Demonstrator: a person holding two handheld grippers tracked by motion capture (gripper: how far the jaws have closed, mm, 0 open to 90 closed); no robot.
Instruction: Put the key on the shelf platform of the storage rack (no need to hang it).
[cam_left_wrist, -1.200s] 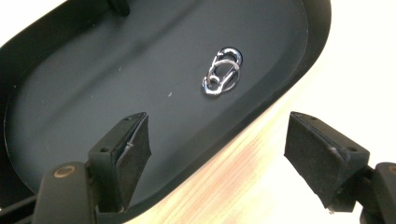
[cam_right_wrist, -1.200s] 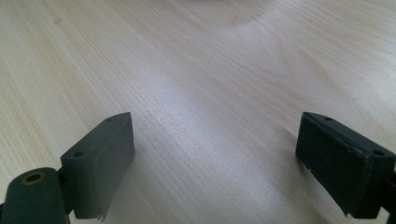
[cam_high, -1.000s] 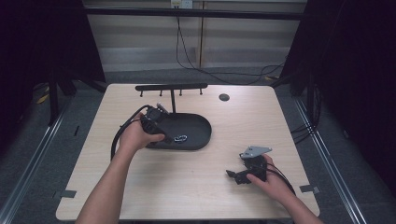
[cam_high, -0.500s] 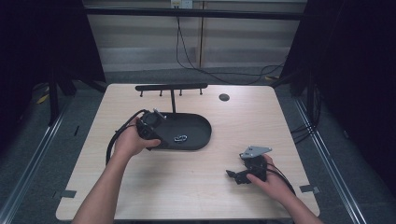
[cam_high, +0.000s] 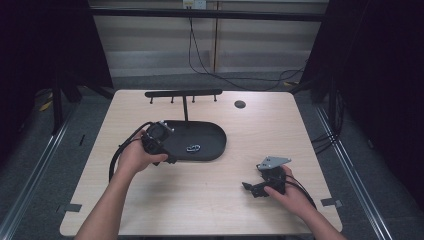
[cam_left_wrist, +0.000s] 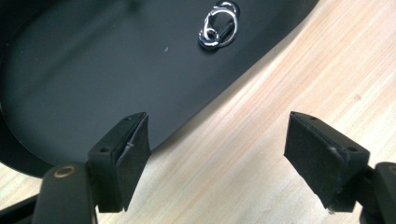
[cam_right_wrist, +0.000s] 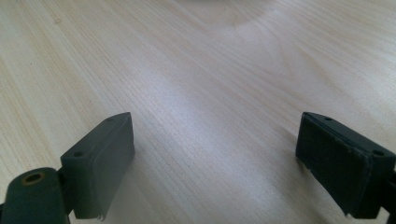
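Observation:
A black oval tray (cam_high: 210, 134) lies in the middle of the wooden table, with a small silver key ring (cam_high: 193, 147) lying in it. My left gripper (cam_high: 169, 156) hovers at the tray's near-left rim. In the left gripper view the gripper (cam_left_wrist: 222, 140) stands open, straddling the tray's rim (cam_left_wrist: 187, 126), and the ring (cam_left_wrist: 217, 29) lies farther in, untouched. My right gripper (cam_high: 250, 189) rests low at the table's near right. In the right gripper view it (cam_right_wrist: 212, 140) is open over bare wood.
A black rack with several hooks (cam_high: 182, 93) stands on a post behind the tray. A small dark round disc (cam_high: 240, 104) sits at the far right of the table (cam_high: 280, 135). The left gripper's cable (cam_high: 116, 157) loops beside the left hand.
My left gripper has shifted a little toward the near-left rim of the tray and slightly lower, jaws still wide. The right gripper has kept still.

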